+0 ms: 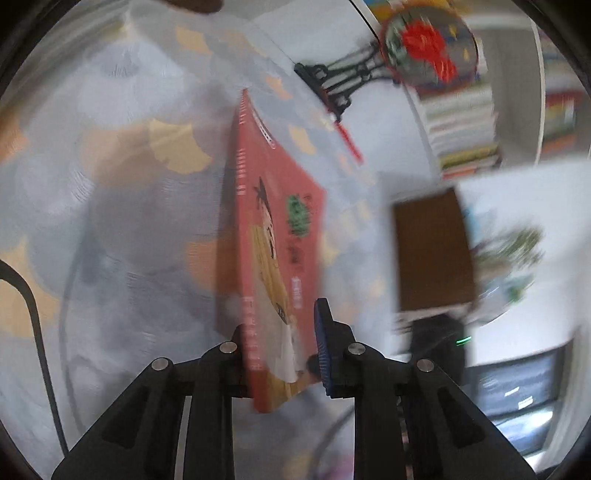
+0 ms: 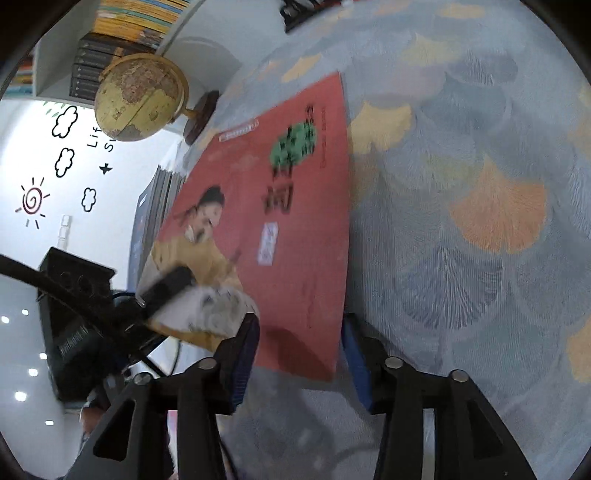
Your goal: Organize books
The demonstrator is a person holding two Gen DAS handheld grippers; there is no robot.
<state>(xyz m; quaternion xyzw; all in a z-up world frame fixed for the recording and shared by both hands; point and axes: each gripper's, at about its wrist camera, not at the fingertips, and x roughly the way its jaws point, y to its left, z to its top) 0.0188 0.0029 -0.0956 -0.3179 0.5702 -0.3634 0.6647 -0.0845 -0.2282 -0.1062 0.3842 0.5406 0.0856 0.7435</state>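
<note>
A red book (image 1: 273, 206) with a figure in a yellow robe on its cover stands tilted on edge over the leaf-patterned tablecloth (image 1: 129, 221). My left gripper (image 1: 279, 347) is shut on its near end, with the blue pad (image 1: 321, 343) against the cover. In the right wrist view the same red book (image 2: 277, 221) faces the camera. One black finger of the left gripper (image 2: 168, 286) clamps its lower left corner. My right gripper (image 2: 299, 350) is open around the book's bottom edge, and its blue pads (image 2: 245, 354) stand apart from it.
A globe (image 2: 138, 98) on a wooden foot stands at the back, with a row of upright dark books (image 2: 162, 192) beside it and shelved books (image 2: 136, 18) above. A round red ornament (image 1: 428, 48) on a black stand and stacked books (image 1: 461, 129) sit at the cloth's far edge. A black cable (image 1: 33, 314) crosses the left.
</note>
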